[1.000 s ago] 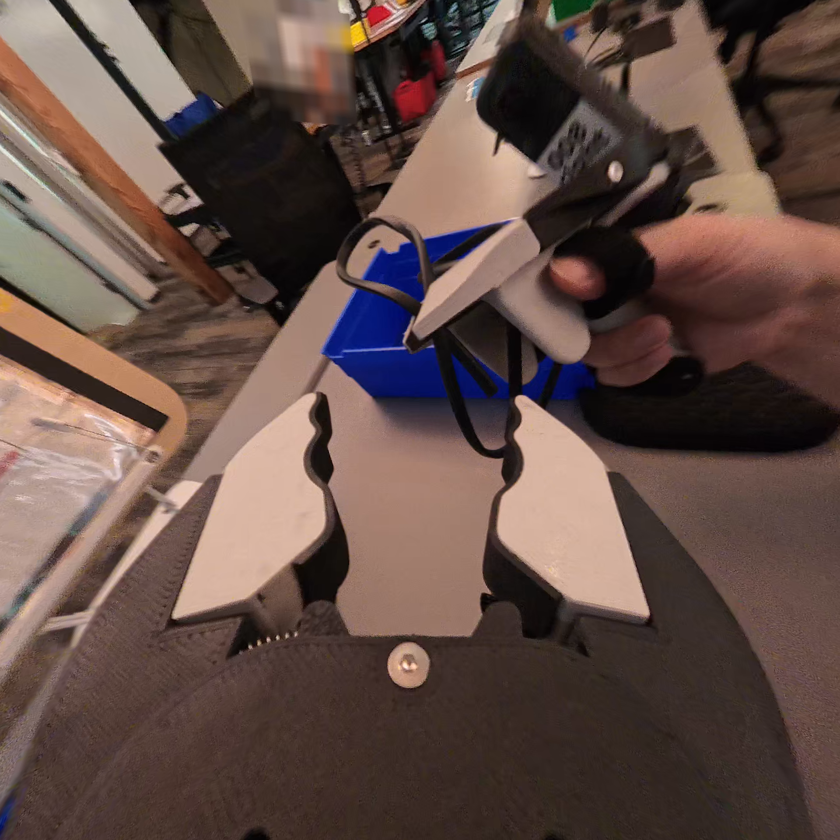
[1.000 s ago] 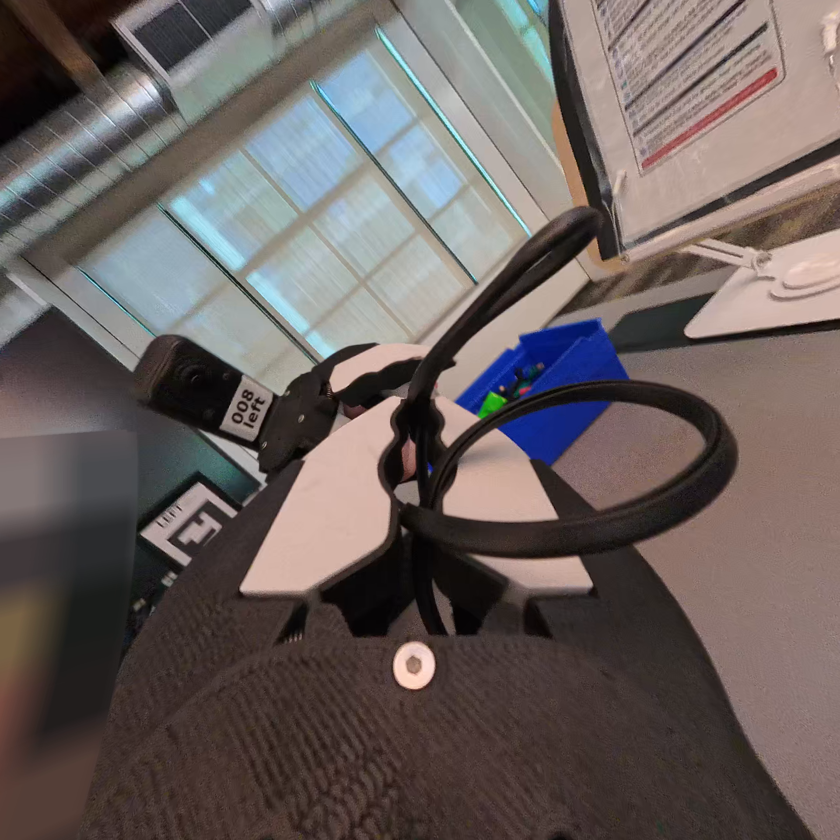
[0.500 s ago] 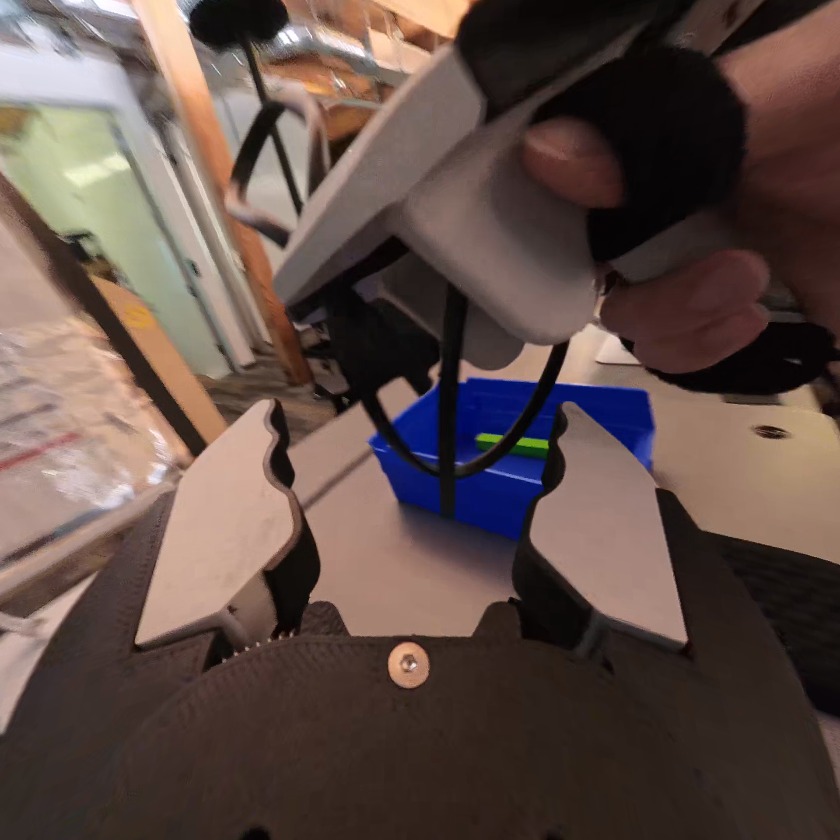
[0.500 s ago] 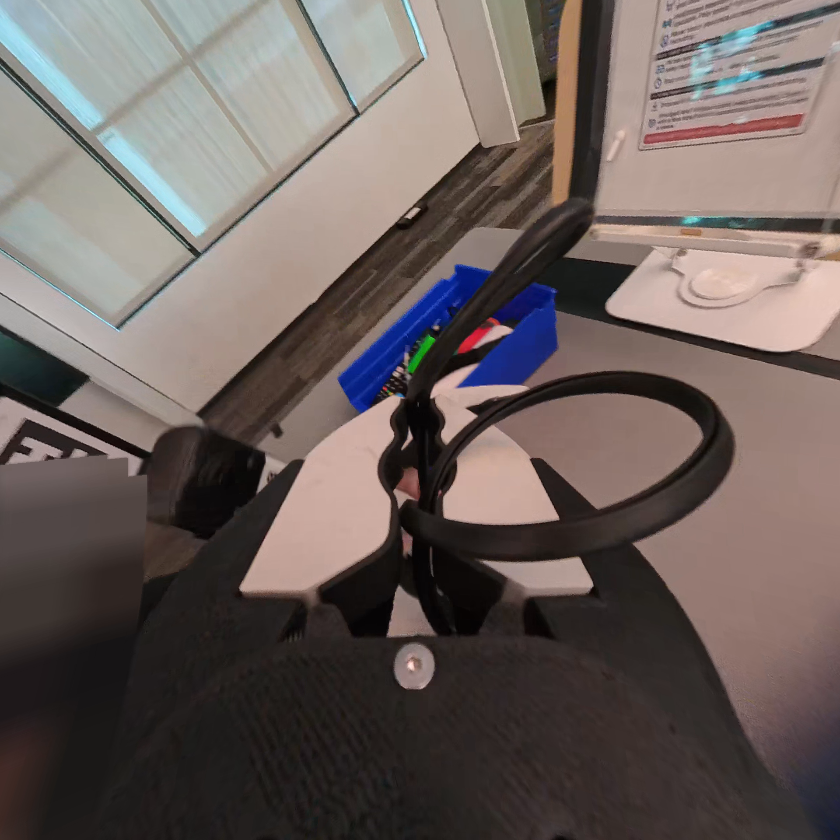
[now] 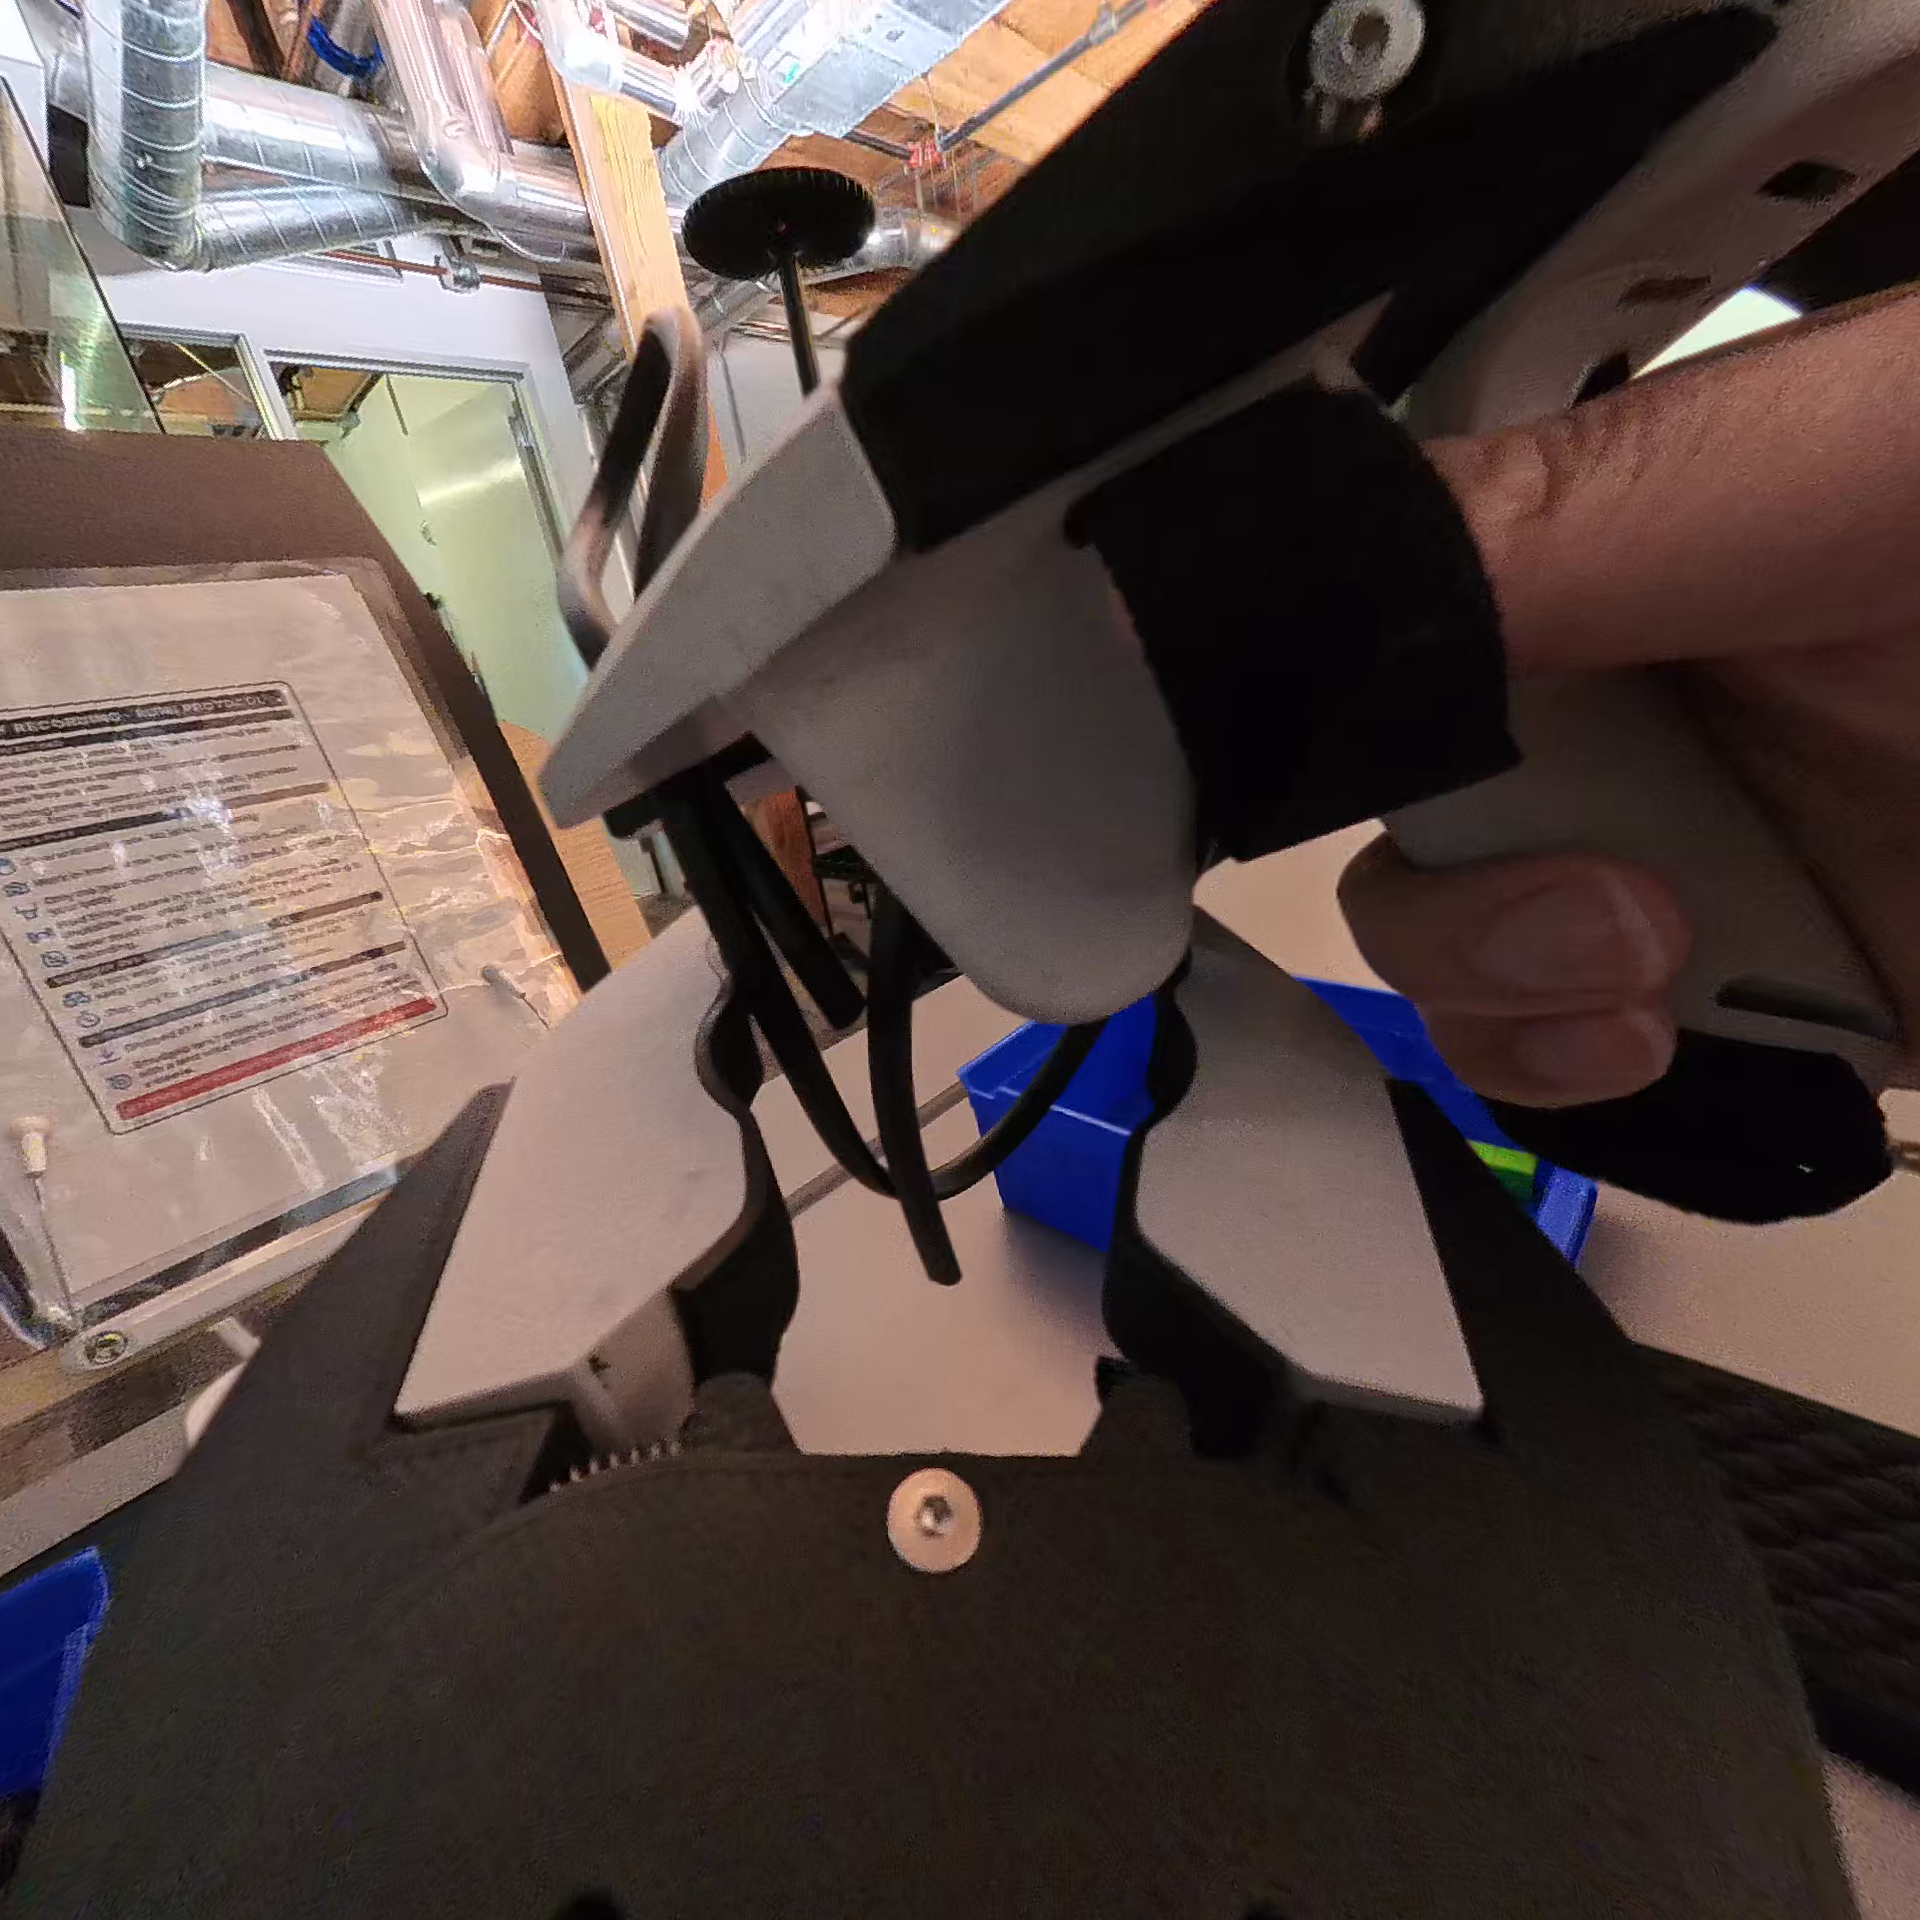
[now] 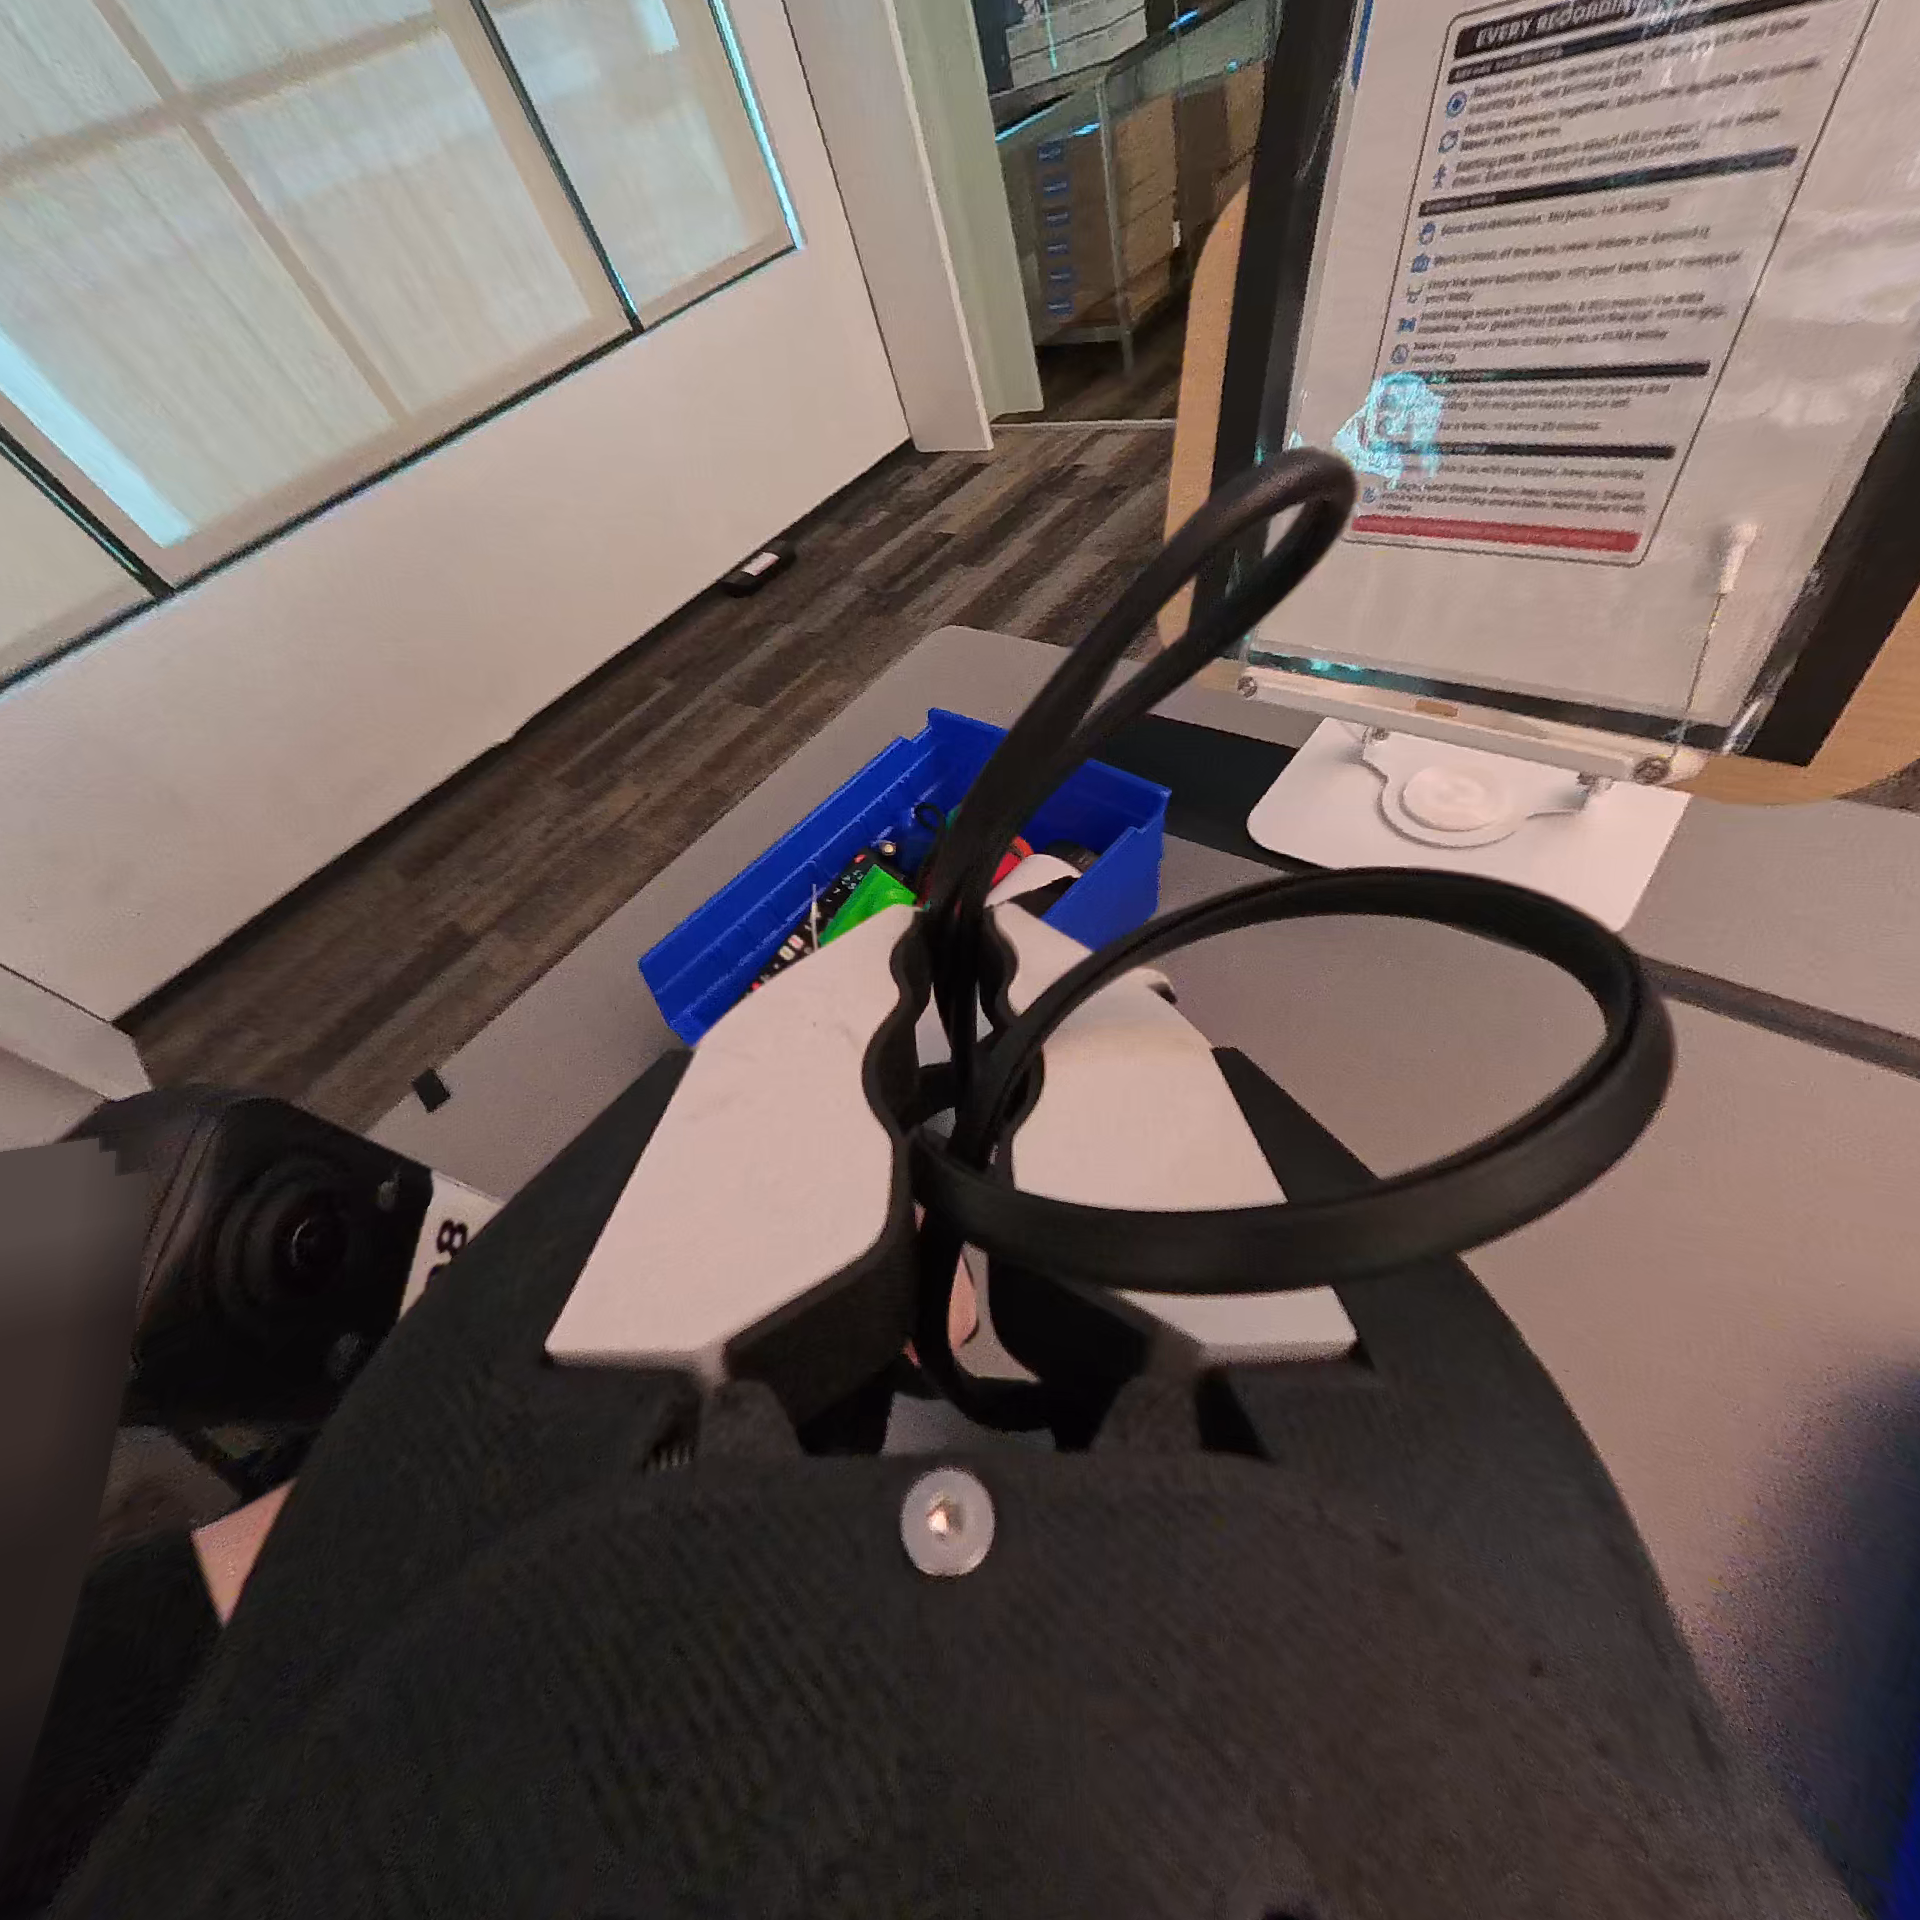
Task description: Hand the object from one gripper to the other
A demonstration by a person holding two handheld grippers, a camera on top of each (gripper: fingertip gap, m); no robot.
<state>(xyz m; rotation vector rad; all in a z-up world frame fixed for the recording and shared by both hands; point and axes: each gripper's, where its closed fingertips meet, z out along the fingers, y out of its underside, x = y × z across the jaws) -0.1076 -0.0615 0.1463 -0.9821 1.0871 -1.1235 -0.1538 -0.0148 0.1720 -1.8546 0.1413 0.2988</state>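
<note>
A black cable (image 6: 1455, 1226), coiled in loose loops, is pinched in my right gripper (image 6: 951, 935), which is shut on it. One loop stands up and one lies out to the right. In the left wrist view the right gripper (image 5: 623, 790), held by a hand (image 5: 1662, 540), hangs close above. The cable's (image 5: 914, 1195) lower strands dangle between the fingers of my left gripper (image 5: 951, 1039). The left gripper is open, and its left fingertip (image 5: 727, 1039) touches or nearly touches a strand. The left gripper's camera (image 6: 281, 1247) shows low left in the right wrist view.
A blue bin (image 6: 727, 977) with small coloured parts stands on the grey table (image 6: 1766, 1143); it also shows in the left wrist view (image 5: 1060, 1153). A framed sign on a white stand (image 6: 1558, 312) is at the table's far side, left in the left wrist view (image 5: 208, 883).
The two grippers have closed in on each other. The cable's hanging strands now sit between my left fingers. The left jaws stay open and the right stays shut on the cable.
</note>
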